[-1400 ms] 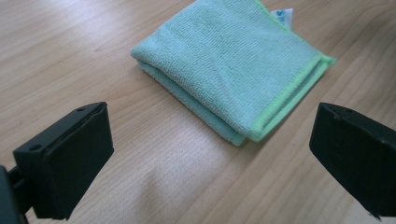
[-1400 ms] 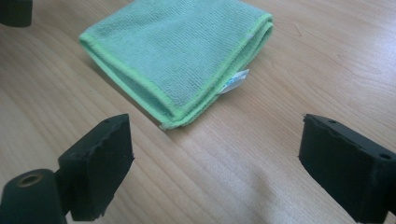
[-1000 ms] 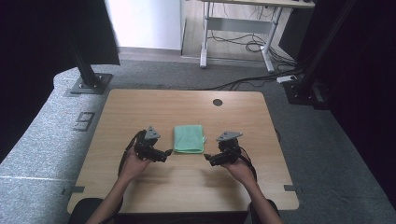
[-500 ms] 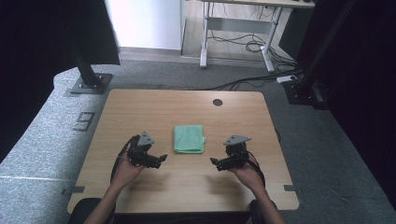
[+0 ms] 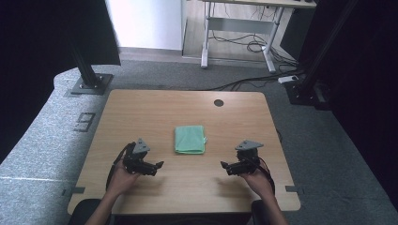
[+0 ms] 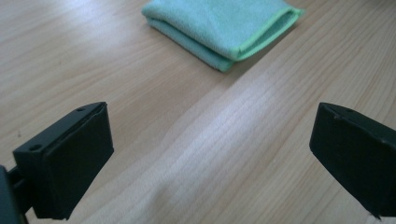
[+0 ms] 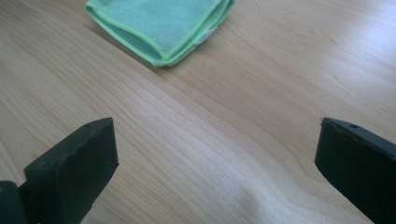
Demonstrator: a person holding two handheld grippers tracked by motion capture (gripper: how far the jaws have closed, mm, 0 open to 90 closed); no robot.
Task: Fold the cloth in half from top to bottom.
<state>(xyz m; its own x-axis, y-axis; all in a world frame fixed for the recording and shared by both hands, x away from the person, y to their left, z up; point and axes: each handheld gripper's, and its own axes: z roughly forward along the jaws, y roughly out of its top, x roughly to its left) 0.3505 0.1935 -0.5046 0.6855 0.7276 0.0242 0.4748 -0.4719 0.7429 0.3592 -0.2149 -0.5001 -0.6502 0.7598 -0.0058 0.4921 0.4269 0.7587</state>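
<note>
While both grippers rest low over the near half of the table, the folded green cloth lies flat at the table's middle, between them and a little farther from the person, touched by neither. It is a neat rectangular packet of several layers; the left gripper view shows stacked folds and a lighter hemmed edge at its near corner, and the right gripper view shows layered edges with a small pale tag on one side. The left gripper is held in the person's left hand, near the cloth's left side but clearly apart from it, its fingers spread wide and holding nothing. The right gripper sits likewise to the cloth's right, fingers wide apart over bare wood. Assessment: folding appears complete, since the cloth is compact, squared and released. Nothing further seems outstanding with it unless the packet is to be moved; no other item on the table awaits handling.
</note>
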